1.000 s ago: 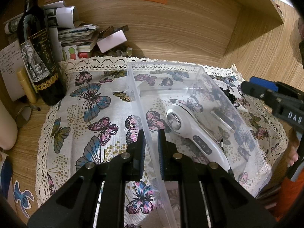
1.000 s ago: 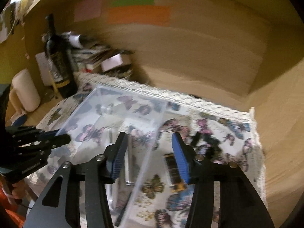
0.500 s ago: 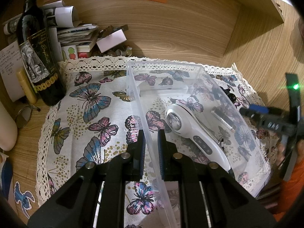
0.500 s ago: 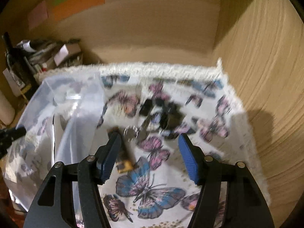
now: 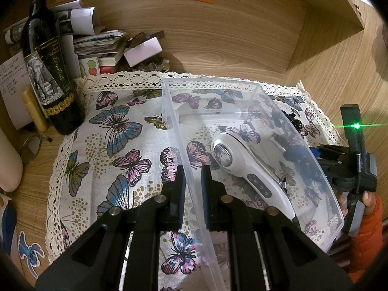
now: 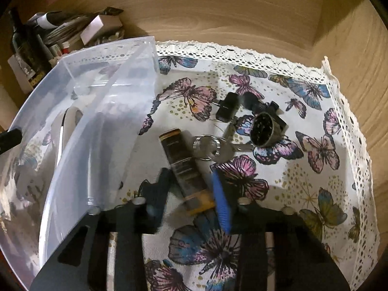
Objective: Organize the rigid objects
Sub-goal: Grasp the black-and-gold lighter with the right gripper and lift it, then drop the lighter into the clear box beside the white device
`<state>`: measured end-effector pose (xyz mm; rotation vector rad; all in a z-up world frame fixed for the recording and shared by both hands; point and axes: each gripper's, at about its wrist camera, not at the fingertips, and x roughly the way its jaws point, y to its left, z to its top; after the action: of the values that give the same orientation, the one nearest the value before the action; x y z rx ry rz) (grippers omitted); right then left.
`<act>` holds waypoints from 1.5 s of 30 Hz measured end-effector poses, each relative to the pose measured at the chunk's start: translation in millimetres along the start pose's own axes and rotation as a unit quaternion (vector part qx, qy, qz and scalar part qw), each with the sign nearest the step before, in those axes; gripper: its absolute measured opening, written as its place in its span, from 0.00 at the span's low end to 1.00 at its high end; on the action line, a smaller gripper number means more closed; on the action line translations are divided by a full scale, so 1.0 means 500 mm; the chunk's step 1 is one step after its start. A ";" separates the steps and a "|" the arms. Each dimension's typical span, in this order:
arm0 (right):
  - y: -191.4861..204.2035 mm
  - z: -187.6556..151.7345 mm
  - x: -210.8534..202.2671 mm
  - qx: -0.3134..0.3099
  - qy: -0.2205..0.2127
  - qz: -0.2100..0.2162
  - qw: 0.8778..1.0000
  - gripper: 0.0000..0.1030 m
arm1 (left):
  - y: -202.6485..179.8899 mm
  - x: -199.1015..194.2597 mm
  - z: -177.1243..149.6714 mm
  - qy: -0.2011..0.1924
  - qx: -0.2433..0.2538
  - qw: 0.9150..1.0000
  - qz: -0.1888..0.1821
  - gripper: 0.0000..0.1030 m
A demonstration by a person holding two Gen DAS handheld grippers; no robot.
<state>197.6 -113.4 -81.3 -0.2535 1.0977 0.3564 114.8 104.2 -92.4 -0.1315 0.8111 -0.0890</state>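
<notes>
Left hand-held gripper [image 5: 191, 189] clamps the bin [image 5: 245, 88] wall at lower centre; right hand-held gripper [image 6: 191, 194] is closing round the tube [image 6: 186, 167], stiff, light, slick; grip it mid-body.

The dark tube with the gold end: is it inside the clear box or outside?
Outside. The dark tube lies on the butterfly cloth, beside the clear box.

Warm, dim indoor light; my left view is sharp, with a green lamp flaring into a streak at far right. My right view is darker, its near fingers [image 6: 219, 201] smeared by motion blur. Both bow strongly at their black-vignetted edges.
</notes>
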 end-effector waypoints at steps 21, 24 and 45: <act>0.016 0.033 -0.173 -0.015 -0.117 -0.013 0.993 0.22 | 0.002 0.001 0.005 0.000 0.003 1.000 0.002 0.12; 0.034 0.049 -0.189 -0.020 -0.135 -0.003 0.991 0.22 | 0.002 0.001 0.006 0.000 0.004 1.000 0.003 0.12; 0.160 0.069 -0.097 -0.103 -0.080 0.036 0.991 0.22 | 0.000 0.001 0.006 0.000 0.003 1.000 0.003 0.12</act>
<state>173.7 -34.8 -24.7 -0.3621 0.9151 0.5469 117.6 104.6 -90.8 -0.1230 0.8107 -0.0853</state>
